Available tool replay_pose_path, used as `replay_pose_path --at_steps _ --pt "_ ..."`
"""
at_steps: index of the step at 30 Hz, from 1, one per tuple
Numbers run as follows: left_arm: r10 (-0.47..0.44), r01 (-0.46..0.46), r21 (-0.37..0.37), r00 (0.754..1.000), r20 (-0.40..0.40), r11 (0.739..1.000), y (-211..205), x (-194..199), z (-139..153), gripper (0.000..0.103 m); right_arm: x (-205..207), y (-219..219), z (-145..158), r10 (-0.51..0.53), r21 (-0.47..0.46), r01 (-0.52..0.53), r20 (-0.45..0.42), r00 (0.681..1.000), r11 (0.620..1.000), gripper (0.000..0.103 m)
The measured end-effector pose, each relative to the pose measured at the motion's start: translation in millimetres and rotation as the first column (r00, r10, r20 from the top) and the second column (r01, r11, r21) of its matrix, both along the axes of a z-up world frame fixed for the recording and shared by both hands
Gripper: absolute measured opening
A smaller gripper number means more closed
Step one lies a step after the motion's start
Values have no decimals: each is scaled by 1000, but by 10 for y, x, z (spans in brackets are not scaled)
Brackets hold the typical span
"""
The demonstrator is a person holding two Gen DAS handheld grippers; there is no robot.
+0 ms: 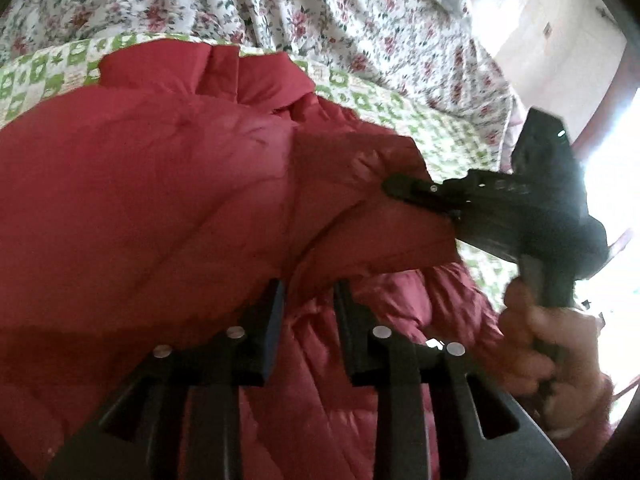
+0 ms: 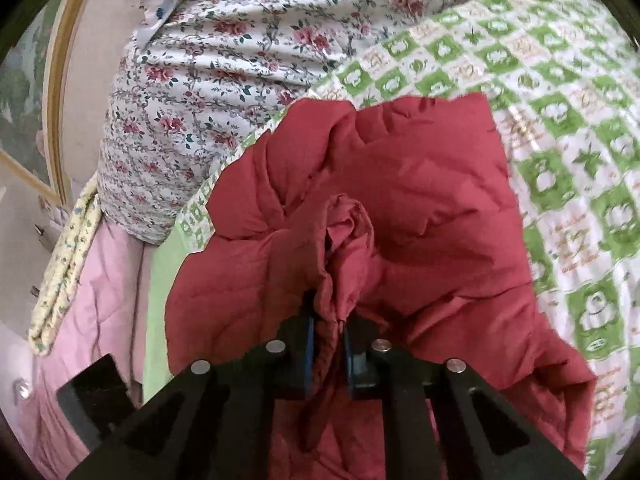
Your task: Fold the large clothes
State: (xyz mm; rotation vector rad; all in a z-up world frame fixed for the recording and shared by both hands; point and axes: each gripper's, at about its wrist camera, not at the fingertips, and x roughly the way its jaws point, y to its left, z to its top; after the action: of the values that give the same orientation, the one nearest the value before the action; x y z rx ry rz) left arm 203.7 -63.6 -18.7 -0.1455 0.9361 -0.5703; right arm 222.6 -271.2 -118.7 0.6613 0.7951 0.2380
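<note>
A red quilted jacket (image 1: 160,184) lies bunched on a green-and-white checked sheet (image 1: 432,120). My left gripper (image 1: 308,292) hovers right over the jacket with its jaws parted around a fold of red fabric; I cannot tell whether they pinch it. My right gripper (image 1: 394,186) shows at the right of the left wrist view, its fingers clamped on an edge of the jacket. In the right wrist view the right gripper (image 2: 328,320) is shut on a gathered fold of the jacket (image 2: 420,208), which spreads over the checked sheet (image 2: 560,128).
A floral duvet (image 1: 320,8) is heaped behind the jacket; it also shows in the right wrist view (image 2: 224,80). A pink blanket (image 2: 96,280) and a folded yellow floral cloth (image 2: 64,268) lie at the bed's left edge. A bright window glares at right.
</note>
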Motion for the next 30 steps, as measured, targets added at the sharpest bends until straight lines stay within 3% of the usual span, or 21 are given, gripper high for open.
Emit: replay_pose_path --at_steps 4,7,10,13,16,17,20,23,26,28,30 --pt "68 -70 26 996 55 997 329 -30 237 23 -97 -73 106 -20 -47 21 25 999 999 8" --pt "161 -166 61 984 76 984 640 149 350 23 -75 -76 49 -28 -114 28 -2 1000 993 8" --pt "238 -243 101 969 65 965 881 388 293 23 -24 -40 -48 -32 -153 28 -22 999 988 8" --pt "241 -239 119 971 0 964 1026 575 84 23 5 -12 -129 -40 -189 34 -26 999 981 9" --pt "227 -220 119 973 -47 968 1069 662 -149 23 -41 24 -66 -59 -235 52 -21 998 971 16" --pt "229 -222 127 972 -45 967 1059 658 -195 23 -83 50 -1 -75 -267 71 -5 997 961 23" --pt "238 -231 147 971 -27 962 1015 607 -226 23 -297 195 318 -137 -408 178 127 982 896 29" --pt "235 -229 172 972 -19 958 973 608 -235 23 -385 419 498 -84 -456 176 214 973 872 45" --pt "233 -226 184 972 -17 956 965 632 -236 23 -153 682 340 47 -494 15 113 993 869 48" --pt "224 -216 191 975 -17 957 991 607 -171 23 54 758 78 40 -540 -32 2 999 841 48" --pt "221 -220 185 975 14 958 1053 540 -59 23 147 706 -130 27 -553 -42 -35 999 832 48"
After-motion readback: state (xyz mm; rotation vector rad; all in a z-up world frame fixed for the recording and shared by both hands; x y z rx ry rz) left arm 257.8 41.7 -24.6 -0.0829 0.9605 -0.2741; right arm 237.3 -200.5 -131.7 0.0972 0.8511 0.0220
